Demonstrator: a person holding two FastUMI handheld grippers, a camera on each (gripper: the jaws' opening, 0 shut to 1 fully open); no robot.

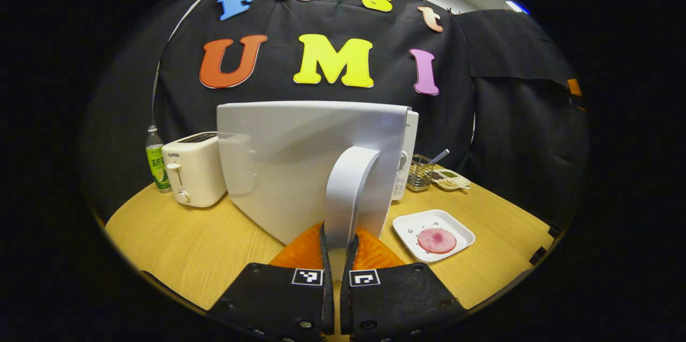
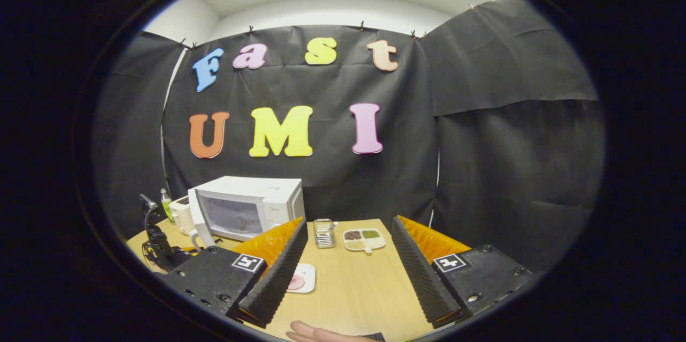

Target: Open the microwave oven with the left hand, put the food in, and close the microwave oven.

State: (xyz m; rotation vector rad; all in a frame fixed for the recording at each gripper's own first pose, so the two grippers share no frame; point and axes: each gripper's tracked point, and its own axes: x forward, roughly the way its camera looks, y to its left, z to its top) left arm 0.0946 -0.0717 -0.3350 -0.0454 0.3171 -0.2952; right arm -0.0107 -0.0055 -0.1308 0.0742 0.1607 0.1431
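The wooden table [image 1: 187,245] sits by a black cloth wall. In the left gripper view, my left gripper [image 1: 336,261] is squeezed tight on the microwave's door handle [image 1: 348,192], and the door [image 1: 300,160] is swung partly open. The food [image 1: 437,240] waits on its white plate [image 1: 410,224] just beside it. I should pull slowly in a curve, not yank.

In the right gripper view, my right gripper [image 2: 347,261] is wide open, holding nothing, well back from the microwave [image 2: 246,205].

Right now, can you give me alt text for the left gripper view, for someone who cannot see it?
The left gripper is shut on the microwave door handle, with the white door swung partly open toward the camera. On the wooden table, a white plate with pink food sits to the right and a toaster to the left.
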